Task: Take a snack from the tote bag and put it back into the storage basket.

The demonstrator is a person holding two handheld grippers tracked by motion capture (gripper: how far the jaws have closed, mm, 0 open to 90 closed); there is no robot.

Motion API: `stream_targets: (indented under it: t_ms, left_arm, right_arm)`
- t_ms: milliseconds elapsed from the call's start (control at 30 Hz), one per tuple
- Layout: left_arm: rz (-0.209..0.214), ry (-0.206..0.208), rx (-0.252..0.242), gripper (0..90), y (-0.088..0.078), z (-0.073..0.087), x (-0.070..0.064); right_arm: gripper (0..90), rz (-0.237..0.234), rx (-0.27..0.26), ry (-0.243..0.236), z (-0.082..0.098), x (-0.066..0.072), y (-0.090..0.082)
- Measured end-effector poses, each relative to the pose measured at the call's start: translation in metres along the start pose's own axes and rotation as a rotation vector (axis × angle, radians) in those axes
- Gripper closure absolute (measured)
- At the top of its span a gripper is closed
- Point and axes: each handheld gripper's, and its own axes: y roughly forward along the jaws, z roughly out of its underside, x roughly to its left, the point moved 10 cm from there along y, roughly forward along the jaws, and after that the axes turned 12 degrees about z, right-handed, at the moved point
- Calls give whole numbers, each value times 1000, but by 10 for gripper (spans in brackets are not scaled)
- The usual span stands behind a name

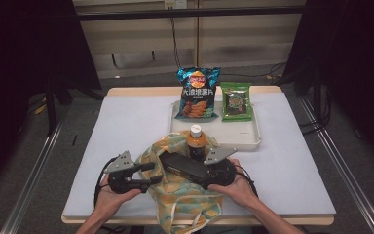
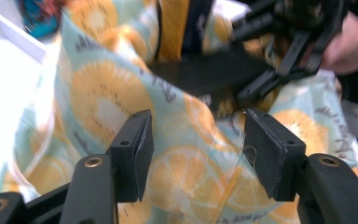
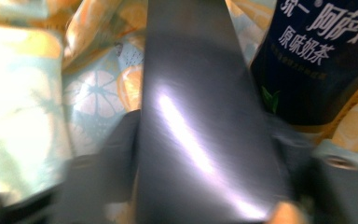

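Here, black box (image 1: 184, 167) lying lengthwise in right fingers' (image 1: 173, 166) clamp, left fingers (image 2: 135, 154) apart.

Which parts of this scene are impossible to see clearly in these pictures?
- Black box: its far end, right gripper view, cut by the top edge.
- Bottle: lower body, high view, hidden inside the fabric bag.
- Right gripper: jaws blurred in its own view, mostly covered by the box.
- Green packet: print too small.

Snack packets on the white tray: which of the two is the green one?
The smaller packet at the tray's far right is green. The taller crisp bag to its left is blue, with crisps pictured on the front.
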Motion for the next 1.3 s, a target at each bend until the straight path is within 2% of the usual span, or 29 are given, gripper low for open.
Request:
stream_targets:
  t_ms: [100, 200, 267, 400, 433, 567, 667, 833, 933, 1033, 1133, 1233, 1300]
  left_arm:
    - [-17, -7, -31, 422, -5, -7, 4]
    - [-26, -10, -38, 408, -7, -9, 6]
    - [-30, -18, -54, 399, -8, -14, 8]
    - [-25, -11, -51, 398, -7, -14, 8]
    - [-32, -16, -37, 397, -7, -11, 9]
    - [-32, -19, -36, 396, -7, -10, 10]
    - [-31, -19, -42, 397, -6, -12, 10]
    - [-26, -7, -39, 407, -3, -16, 10]
    - [-30, -8, -36, 409, 0, -17, 11]
    - [-36, -6, -36, 412, 2, -20, 13]
    - [-45, 3, -26, 412, 4, -24, 16]
    - [-53, 4, -21, 402, 5, -30, 23]
    - [-64, -14, -26, 387, 8, -31, 31]
  right_arm:
    - [409, -8, 1, -1, 1, 0, -1]
    - [406, -11, 4, -7, 2, 1, -2]
    - [365, -20, 18, -12, 7, 2, -2]
    - [310, -26, 34, -15, 14, 5, -5]
    - [303, -25, 33, -10, 14, 5, -7]
    - [294, -31, 46, -4, 22, 4, -11]
    - [293, -26, 30, 9, 18, 3, -10]
    - [331, -21, -19, 14, 0, 5, -7]
    - [339, -18, -15, 15, -2, 5, -3]
    - [390, 0, -6, 0, -1, 6, 1]
    - [419, -5, -4, 12, -2, 5, 1]
    - [428, 3, 8, 3, -2, 6, 0]
    - [430, -1, 10, -2, -3, 6, -1]
